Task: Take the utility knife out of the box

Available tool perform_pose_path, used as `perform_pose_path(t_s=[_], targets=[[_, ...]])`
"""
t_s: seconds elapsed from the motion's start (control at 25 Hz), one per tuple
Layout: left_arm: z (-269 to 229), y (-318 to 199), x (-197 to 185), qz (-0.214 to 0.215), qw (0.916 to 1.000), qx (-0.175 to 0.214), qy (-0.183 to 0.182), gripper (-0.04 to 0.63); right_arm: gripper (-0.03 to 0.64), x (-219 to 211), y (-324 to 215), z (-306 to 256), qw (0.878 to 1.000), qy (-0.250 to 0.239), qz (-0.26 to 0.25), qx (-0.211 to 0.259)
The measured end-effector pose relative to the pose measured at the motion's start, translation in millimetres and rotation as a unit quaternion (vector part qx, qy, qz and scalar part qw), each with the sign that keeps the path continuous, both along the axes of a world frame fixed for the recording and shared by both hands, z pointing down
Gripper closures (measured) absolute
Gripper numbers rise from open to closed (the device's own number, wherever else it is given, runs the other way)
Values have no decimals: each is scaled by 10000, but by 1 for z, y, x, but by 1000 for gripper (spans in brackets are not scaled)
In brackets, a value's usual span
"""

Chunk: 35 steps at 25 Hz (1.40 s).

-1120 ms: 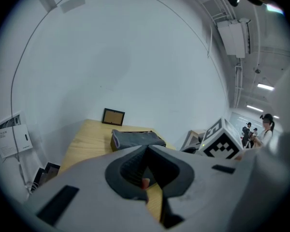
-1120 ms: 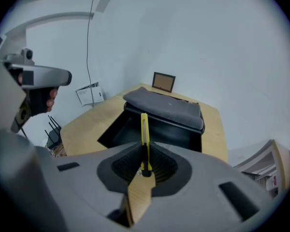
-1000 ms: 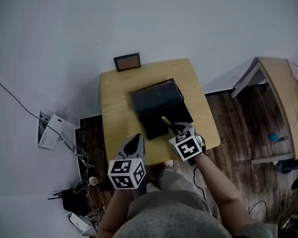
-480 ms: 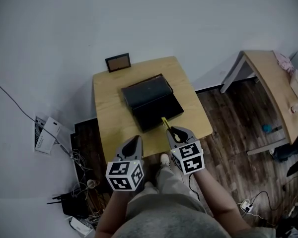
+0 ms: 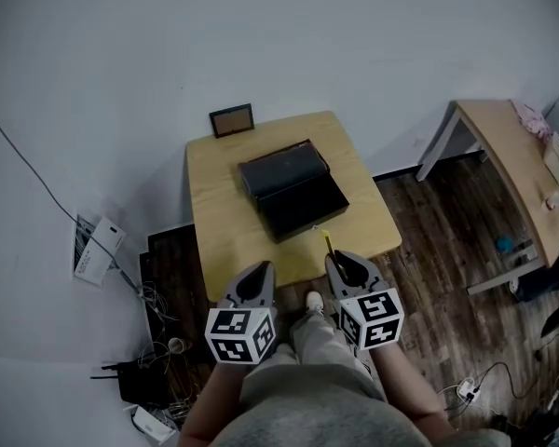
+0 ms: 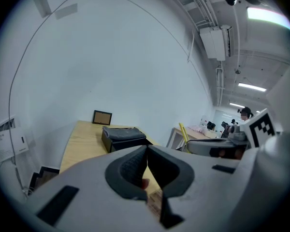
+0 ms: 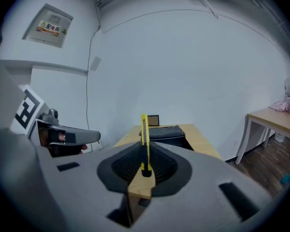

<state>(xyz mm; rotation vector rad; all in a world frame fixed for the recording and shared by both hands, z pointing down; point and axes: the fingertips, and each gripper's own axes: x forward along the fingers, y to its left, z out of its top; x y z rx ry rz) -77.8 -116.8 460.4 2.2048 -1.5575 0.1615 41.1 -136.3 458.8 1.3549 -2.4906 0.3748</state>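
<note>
Over the bench's point(image 5: 214, 231) near edge, the right tool point(image 5: 341, 262) clamps the utility knife point(image 5: 329, 244), clear of the box point(image 5: 293, 189). The left tool point(image 5: 258, 276) sits closed and empty. Best to grip firmly and lower the knife flat onto bare bench.

Probably an office: plain wooden desks point(image 5: 214, 203), ceiling strip lights point(image 6: 252, 86), floor cables point(image 5: 155, 293).

Free tabletop point(image 5: 219, 222) around black box point(image 5: 293, 194)

Box point(image 5: 293, 192) on table point(image 5: 214, 236), picture frame point(image 5: 232, 120) behind it
</note>
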Motion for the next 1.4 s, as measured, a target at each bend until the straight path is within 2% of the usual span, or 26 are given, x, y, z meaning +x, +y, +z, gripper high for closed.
perform_pose_path(t_s=[0.32, 0.6, 1.4], targets=[[-5, 22, -4, -96, 9999, 110, -14, 591, 578, 16, 29, -7, 9991, -330, 228, 164], [-6, 27, -10, -160, 9998, 105, -4, 591, 578, 17, 35, -15, 9984, -431, 286, 236], [-5, 15, -13, -107, 9998, 120, 68, 592, 578, 4, 29, -22, 9982, -406, 281, 327]])
